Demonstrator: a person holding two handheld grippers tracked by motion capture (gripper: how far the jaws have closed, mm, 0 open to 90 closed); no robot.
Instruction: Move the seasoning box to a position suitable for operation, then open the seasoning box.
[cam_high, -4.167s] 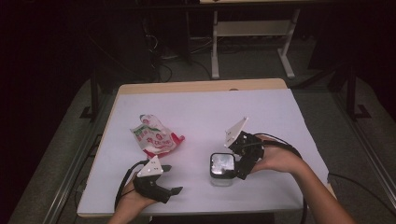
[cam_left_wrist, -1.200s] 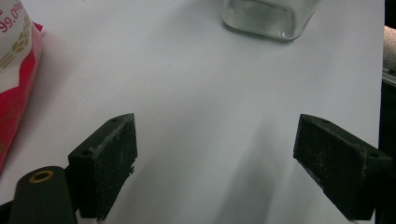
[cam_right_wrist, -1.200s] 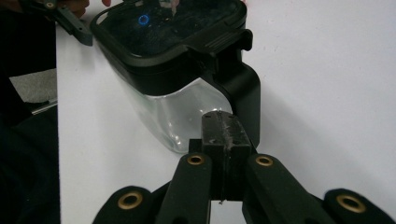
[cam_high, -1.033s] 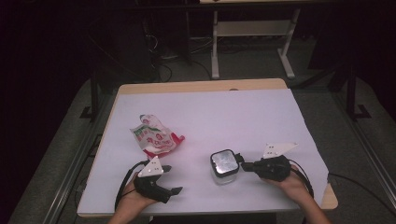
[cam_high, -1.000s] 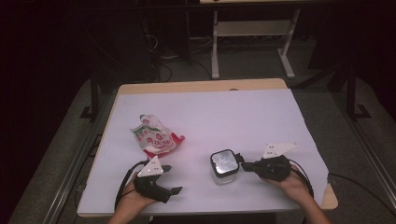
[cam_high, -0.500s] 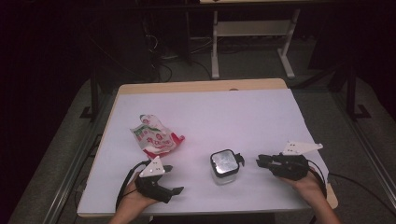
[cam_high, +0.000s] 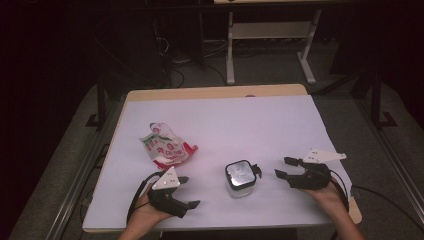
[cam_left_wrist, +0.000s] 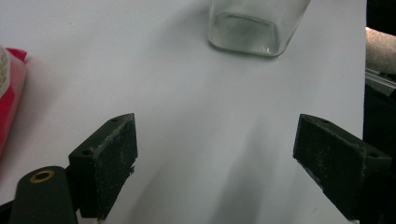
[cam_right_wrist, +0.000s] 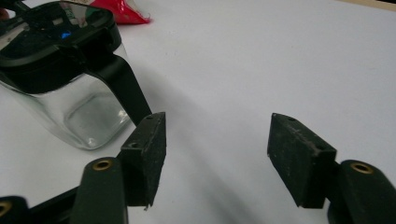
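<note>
A clear square glass jar with a black clasp lid stands at the front middle of the white table. My right gripper lies to its right, a short gap away and pointing at it. Its jaws have just been opening and stand open with nothing between them. In the right gripper view the jar is ahead on the left, its black clasp hanging just beyond the left pad. My left gripper rests open left of the jar. The left gripper view shows the jar's base ahead.
A crumpled red, white and green snack bag lies on the table's left, just beyond the left gripper; its red edge is in the left gripper view. Bare wood shows at the front right corner. A white desk frame stands behind.
The right gripper has drawn back to the right from the jar's side and its jaws have opened. The jar stays put. The left gripper has not moved.
</note>
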